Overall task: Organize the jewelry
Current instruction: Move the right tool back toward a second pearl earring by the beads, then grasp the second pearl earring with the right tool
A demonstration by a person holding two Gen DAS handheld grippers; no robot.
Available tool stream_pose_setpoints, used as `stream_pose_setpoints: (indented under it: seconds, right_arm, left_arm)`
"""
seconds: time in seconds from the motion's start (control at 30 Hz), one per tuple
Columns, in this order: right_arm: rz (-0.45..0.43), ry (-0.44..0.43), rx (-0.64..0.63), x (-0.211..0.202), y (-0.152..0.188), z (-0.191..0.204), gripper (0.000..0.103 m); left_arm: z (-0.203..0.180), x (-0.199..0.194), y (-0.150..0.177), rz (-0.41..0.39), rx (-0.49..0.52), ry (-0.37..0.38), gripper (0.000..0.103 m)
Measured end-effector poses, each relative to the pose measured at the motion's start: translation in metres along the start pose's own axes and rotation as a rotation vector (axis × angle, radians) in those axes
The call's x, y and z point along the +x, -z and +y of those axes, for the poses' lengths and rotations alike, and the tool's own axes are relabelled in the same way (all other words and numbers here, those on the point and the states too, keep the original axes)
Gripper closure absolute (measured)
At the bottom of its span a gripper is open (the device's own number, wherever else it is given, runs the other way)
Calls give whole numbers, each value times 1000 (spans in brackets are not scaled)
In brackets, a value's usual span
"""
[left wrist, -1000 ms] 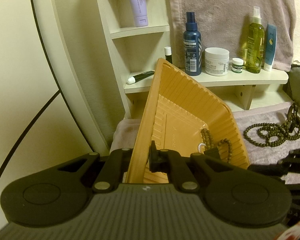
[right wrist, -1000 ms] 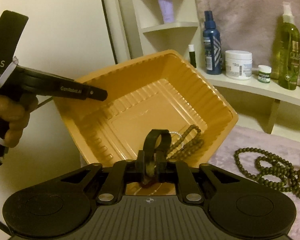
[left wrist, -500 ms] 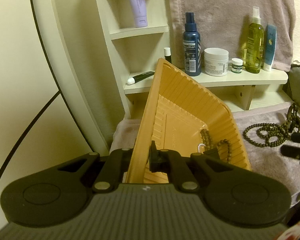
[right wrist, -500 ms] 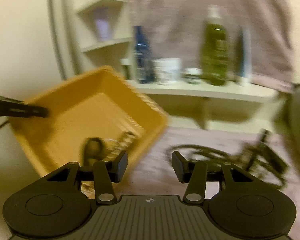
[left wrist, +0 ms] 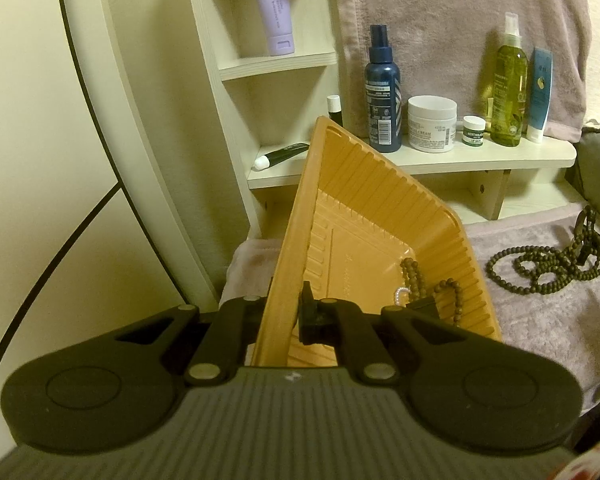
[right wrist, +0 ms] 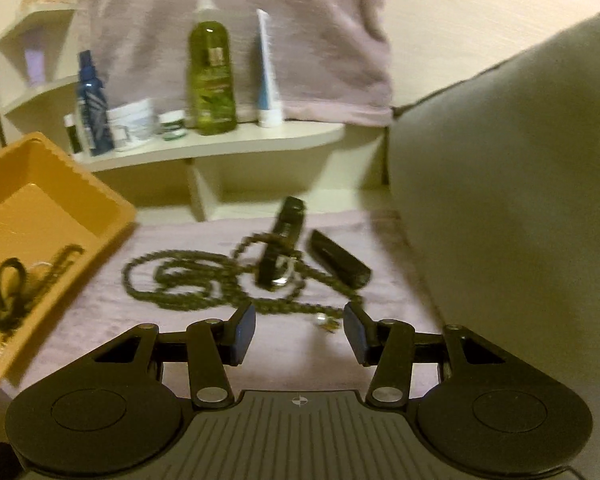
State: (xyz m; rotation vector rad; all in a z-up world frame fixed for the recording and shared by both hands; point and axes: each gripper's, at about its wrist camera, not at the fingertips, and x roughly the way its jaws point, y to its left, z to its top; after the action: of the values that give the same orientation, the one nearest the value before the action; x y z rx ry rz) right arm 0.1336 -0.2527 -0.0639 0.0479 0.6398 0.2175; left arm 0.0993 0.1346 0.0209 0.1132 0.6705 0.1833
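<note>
Two views tell it. Left wrist: the left tongs (left wrist: 288, 316) stay clamped on the tilted orange tray's (left wrist: 364, 216) rim, beads and a black loop already inside. Right wrist: the right tongs (right wrist: 299, 338), just opened and empty after dropping that loop, now face the bead necklace (right wrist: 188, 280) on the mauve cloth (right wrist: 292, 356). Blur hides the dark pieces beside it.

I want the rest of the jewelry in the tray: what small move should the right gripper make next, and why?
Probably ease the right gripper forward and down onto the bead necklace on the cloth. Its fingers stand open and empty just short of it, while the left gripper holds the orange tray tilted.
</note>
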Motion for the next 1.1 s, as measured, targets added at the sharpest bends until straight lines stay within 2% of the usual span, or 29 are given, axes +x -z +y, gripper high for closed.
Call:
stream_pose_setpoints:
  seconds: [0.23, 0.4, 0.77, 0.87, 1.1]
  right_arm:
    - [24, 7, -9, 17, 4, -5, 54]
    - [39, 6, -2, 30, 2, -8, 69]
    - [50, 22, -13, 46, 2, -9, 75]
    - [50, 26, -12, 46, 2, -9, 85]
    - [30, 25, -42, 35, 1, -3, 85]
  left_arm:
    - [0, -1, 0, 3, 4, 0, 97]
    - [0, -1, -1, 3, 6, 0, 97]
    - [-1, -1, -1, 3, 8, -1, 97]
    - [0, -1, -1, 2, 9, 0, 97]
    - [-1, -1, -1, 2, 10, -1, 97]
